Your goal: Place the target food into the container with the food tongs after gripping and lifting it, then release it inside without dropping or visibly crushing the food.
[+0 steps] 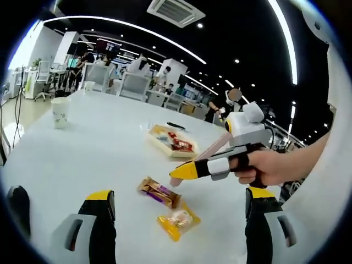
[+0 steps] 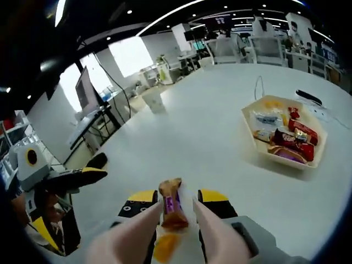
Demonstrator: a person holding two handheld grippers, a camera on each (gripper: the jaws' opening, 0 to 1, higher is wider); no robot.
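While the left tongs (image 1: 179, 220) gape wide, the right tongs (image 2: 177, 220) straddle, unclosed, a purple snack bar (image 2: 172, 209) on the table (image 2: 209, 137).

white table (image 1: 99, 154) bearing snack tray (image 1: 171, 141), paper cup (image 1: 60, 112), two wrapped snacks (image 1: 159, 192).

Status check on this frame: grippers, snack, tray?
Right gripper open, tongs straddling purple snack bar. Left gripper open, idle. Tray clear across table.

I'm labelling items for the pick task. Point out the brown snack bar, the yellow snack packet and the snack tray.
brown snack bar (image 2: 172, 205), right gripper view, wrapper middle.
yellow snack packet (image 1: 178, 220), left gripper view, packet centre.
snack tray (image 2: 286, 161), right gripper view, near rim.
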